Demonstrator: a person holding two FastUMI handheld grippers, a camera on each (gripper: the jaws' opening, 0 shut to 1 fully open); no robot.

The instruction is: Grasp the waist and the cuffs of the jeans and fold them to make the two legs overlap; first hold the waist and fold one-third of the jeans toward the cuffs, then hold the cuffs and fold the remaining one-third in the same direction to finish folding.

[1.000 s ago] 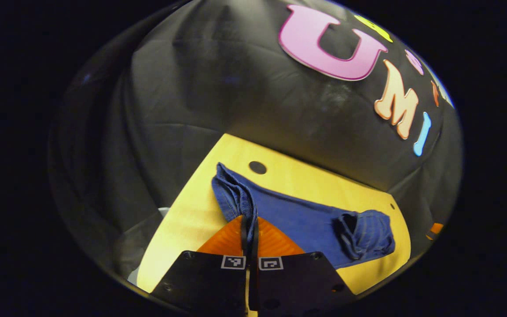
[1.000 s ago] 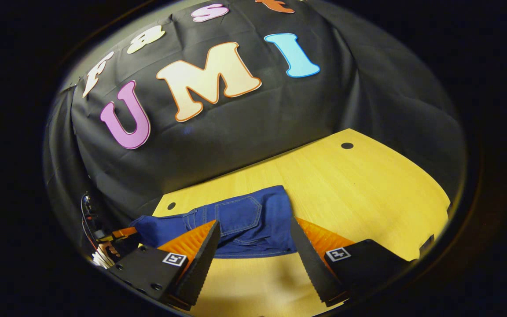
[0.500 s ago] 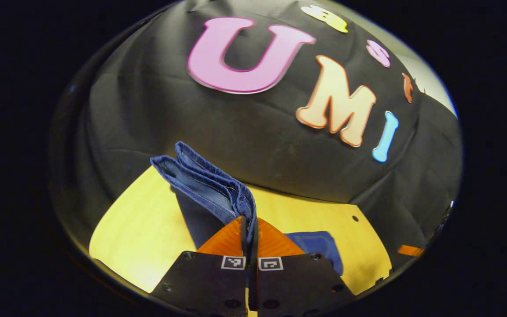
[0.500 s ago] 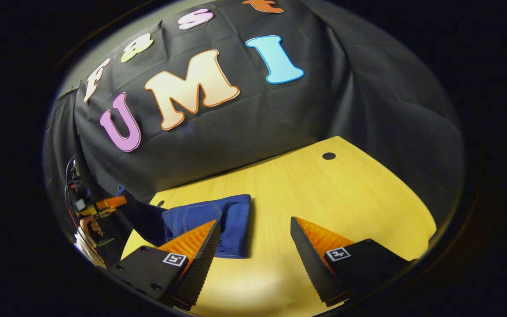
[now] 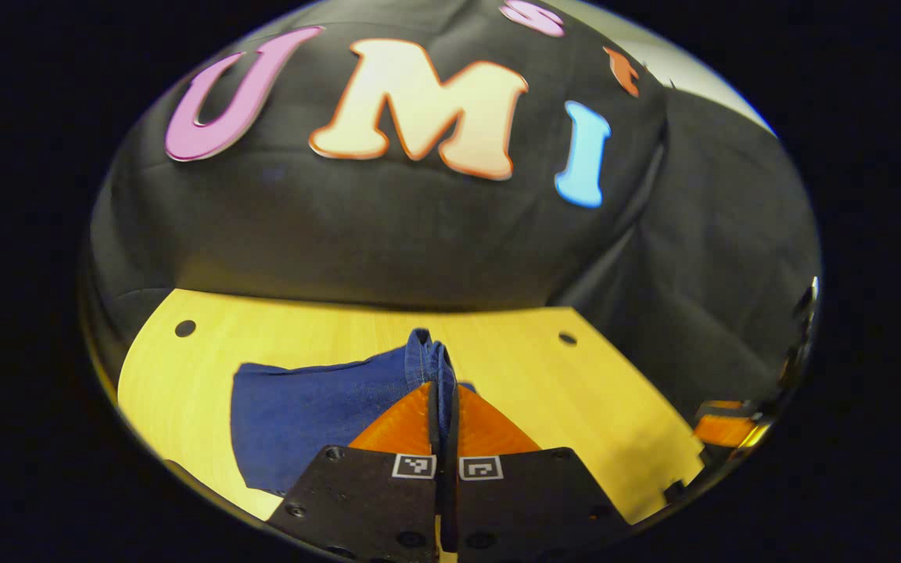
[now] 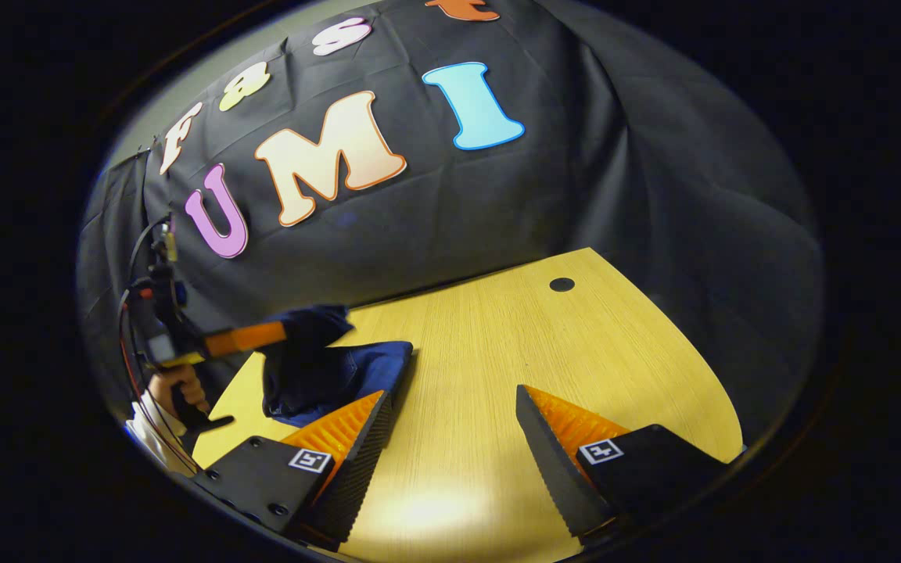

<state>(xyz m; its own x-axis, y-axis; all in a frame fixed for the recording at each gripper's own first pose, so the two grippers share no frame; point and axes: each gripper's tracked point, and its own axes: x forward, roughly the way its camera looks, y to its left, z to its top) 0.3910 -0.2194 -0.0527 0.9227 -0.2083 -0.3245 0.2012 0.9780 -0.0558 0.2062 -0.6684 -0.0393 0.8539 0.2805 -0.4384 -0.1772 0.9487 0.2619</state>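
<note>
Left tool (image 5: pixel 444 391): jaws pinched closed on a bunched edge of the dark blue denim jeans (image 5: pixel 317 414), which I take to be the cuff end, held just above the folded stack. Right tool (image 6: pixel 450 438): jaws spread wide, empty, over bare wood, off to the side of the jeans.

Jeans lie as a compact folded bundle on the pale yellow wooden counter (image 5: pixel 576 407), near its left part in the right gripper view. Judged: final third being laid over.

Risks:
- Only one tool holds the cloth; the free corner may sag, giving a skewed fold.
- Release too high: thick denim springs back, layers slide apart.
- Dragging the cuffs could shift the stack beneath.

Counter: smooth, with small round dark holes (image 6: pixel 561 285). Black draped cloth wall (image 6: pixel 576 195) behind. A person's hand (image 6: pixel 177 387) holds the left tool's handle.
</note>
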